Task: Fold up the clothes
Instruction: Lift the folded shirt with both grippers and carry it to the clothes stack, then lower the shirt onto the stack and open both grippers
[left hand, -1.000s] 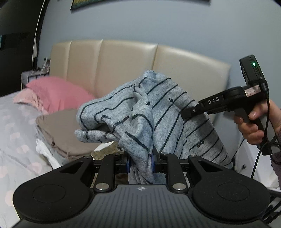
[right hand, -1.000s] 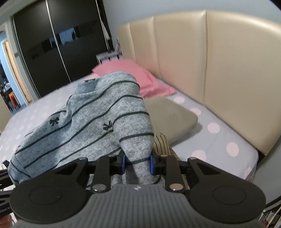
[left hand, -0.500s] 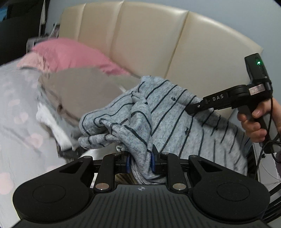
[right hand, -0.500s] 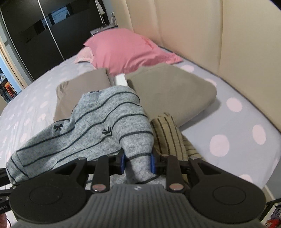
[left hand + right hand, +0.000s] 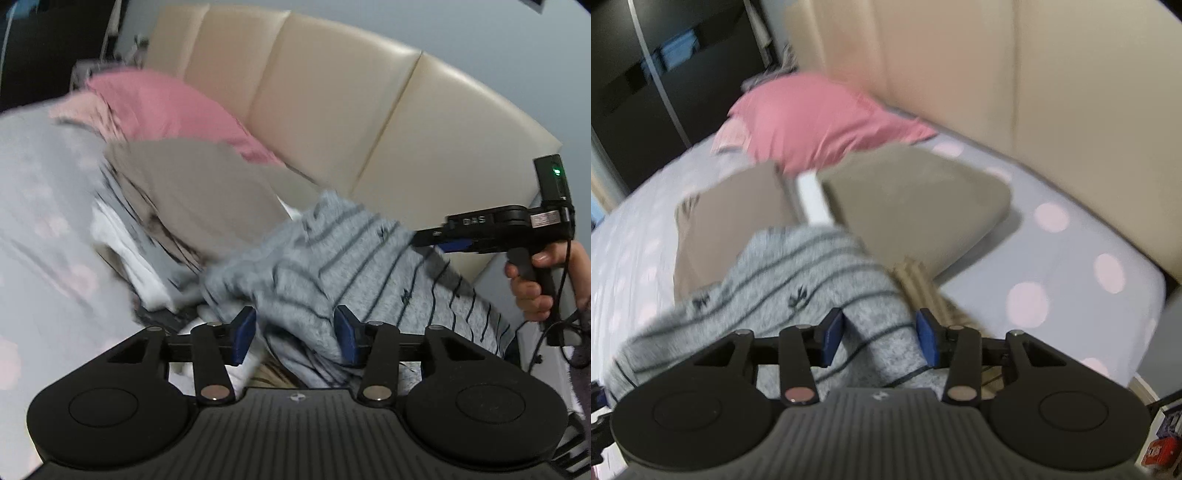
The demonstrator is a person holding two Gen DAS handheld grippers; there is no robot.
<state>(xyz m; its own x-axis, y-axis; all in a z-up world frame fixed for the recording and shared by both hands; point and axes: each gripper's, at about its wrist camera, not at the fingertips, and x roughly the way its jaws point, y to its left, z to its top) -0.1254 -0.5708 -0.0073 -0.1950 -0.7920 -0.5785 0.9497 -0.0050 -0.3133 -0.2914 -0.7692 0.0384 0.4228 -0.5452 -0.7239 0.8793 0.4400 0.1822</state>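
Striped grey knit garment (image 5: pixel 332 273) lies slumped on the near part of the bed, draped over a brown striped cloth (image 5: pixel 923 284) and spanning both grippers. In the left wrist view the left gripper (image 5: pixel 293 334) has its blue pads spread and opening, with a fold of the garment between them; it lies against the right pad and clear of the left one, so nothing is pinched. In the right wrist view the right gripper (image 5: pixel 879 334) is likewise opening, its pads (image 5: pixel 929 341) standing off to either side of the garment's cuff-like end, which sits loose between them. To the right in the left wrist view, a hand (image 5: pixel 535 284) holds the right gripper's pistol handle; its arm bears the letters "DAS", a small label too blurred to read, and a green light on the upright block. Just beyond the garment sit two folded taupe piles (image 5: pixel 908 206) with a white piece between them, crowding the far side. Farther off lies a pink pillow (image 5: pixel 812 114) on the grey sheet with pale pink dots (image 5: pixel 1067 258), then the cream padded headboard (image 5: pixel 332 103). Dark wardrobe doors (image 5: pixel 665 74) stand at far left.
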